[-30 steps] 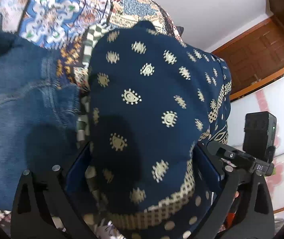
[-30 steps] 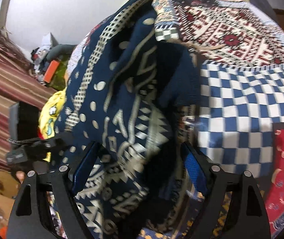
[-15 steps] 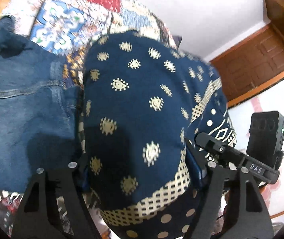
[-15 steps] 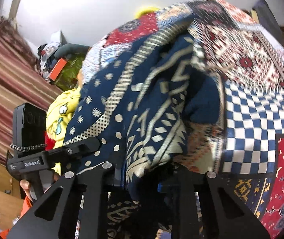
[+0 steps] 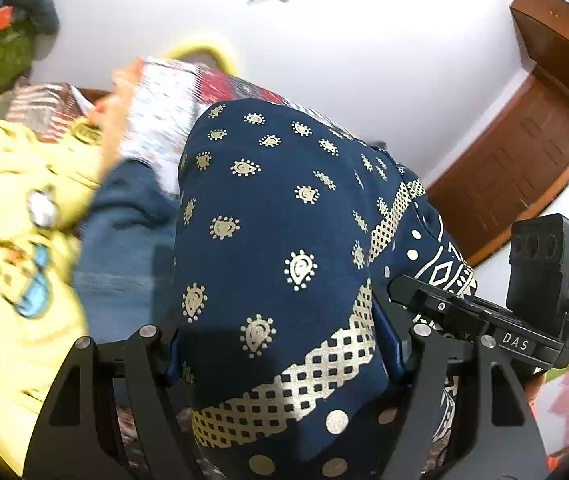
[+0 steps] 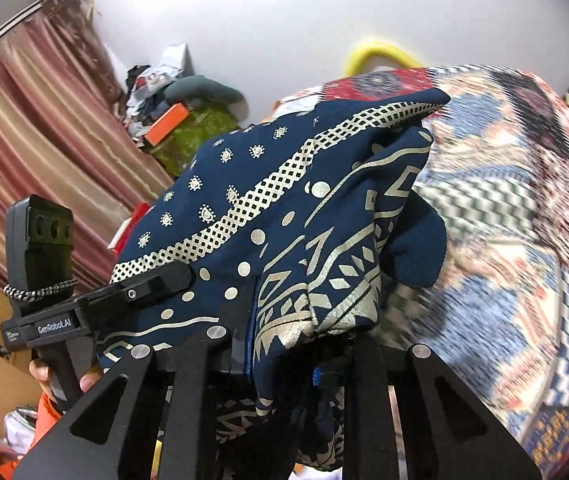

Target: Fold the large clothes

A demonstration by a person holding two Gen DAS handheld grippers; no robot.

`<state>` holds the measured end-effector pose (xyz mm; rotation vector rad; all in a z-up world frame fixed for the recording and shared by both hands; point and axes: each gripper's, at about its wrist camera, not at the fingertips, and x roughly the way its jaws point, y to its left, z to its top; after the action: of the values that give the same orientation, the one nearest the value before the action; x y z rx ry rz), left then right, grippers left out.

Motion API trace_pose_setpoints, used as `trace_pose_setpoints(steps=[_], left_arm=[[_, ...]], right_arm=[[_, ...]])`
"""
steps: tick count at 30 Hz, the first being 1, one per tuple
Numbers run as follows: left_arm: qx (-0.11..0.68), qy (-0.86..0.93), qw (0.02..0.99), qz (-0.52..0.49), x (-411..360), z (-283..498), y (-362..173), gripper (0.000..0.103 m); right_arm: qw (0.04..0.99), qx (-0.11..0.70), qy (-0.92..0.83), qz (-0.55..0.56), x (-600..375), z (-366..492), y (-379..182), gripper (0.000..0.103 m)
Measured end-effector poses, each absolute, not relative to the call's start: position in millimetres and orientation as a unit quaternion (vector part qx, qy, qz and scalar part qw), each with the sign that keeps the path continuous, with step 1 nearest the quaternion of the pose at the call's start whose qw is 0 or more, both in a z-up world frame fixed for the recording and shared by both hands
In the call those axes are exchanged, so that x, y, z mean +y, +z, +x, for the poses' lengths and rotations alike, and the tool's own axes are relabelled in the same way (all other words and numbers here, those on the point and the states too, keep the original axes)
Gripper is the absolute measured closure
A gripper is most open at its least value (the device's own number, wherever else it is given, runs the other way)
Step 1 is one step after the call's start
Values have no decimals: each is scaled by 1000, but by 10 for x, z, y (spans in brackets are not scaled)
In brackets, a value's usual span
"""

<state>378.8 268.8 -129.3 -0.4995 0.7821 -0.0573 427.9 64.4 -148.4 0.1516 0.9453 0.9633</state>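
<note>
Both grippers hold the same navy printed garment (image 5: 276,248), lifted off the patchwork bedspread (image 6: 516,240). Left gripper (image 5: 280,364): jaws fairly wide apart but packed w/ a thick bunch of the cloth, blue pads pressed vs. it on both sides; they've just been closing on it. Right gripper (image 6: 280,364): jaws nearly together, pinching a thin fold of the same garment, also just closed in. Cloth drapes fwd over both tools and blocks most of each view. In the left wrist view, left of the garment: blue jeans (image 5: 124,248) touching its edge, and a yellow cartoon-print top (image 5: 12,240) beyond, blurred. Wooden door (image 5: 524,160) at right. In the right wrist view: striped curtain (image 6: 36,140) at left, clutter pile w/ an orange box (image 6: 166,122) vs. the white wall, yellow hoop (image 6: 380,52) behind the bed. A hand (image 6: 64,380) grips the left tool's handle.
</note>
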Motion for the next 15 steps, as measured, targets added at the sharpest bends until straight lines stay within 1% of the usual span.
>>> trace_pose_setpoints(steps=[5, 11, 13, 14, 15], left_arm=[[384, 5, 890, -248, 3091, 3841, -1542, 30], [435, 33, 863, -256, 3347, 3965, -2283, 29], [442, 38, 868, -221, 3264, 3898, -2403, 24], [445, 36, 872, -202, 3214, 3862, -2424, 23], [448, 38, 873, -187, 3183, 3847, -2441, 20]], right_arm=[[765, 449, 457, 60, 1110, 4418, -1736, 85], [746, 499, 441, 27, 1492, 4563, -2268, 85], [732, 524, 435, 9, 1553, 4586, -2503, 85], [728, 530, 435, -2, 1559, 4563, -2583, 84], [729, 528, 436, -12, 1568, 4518, -2616, 82]])
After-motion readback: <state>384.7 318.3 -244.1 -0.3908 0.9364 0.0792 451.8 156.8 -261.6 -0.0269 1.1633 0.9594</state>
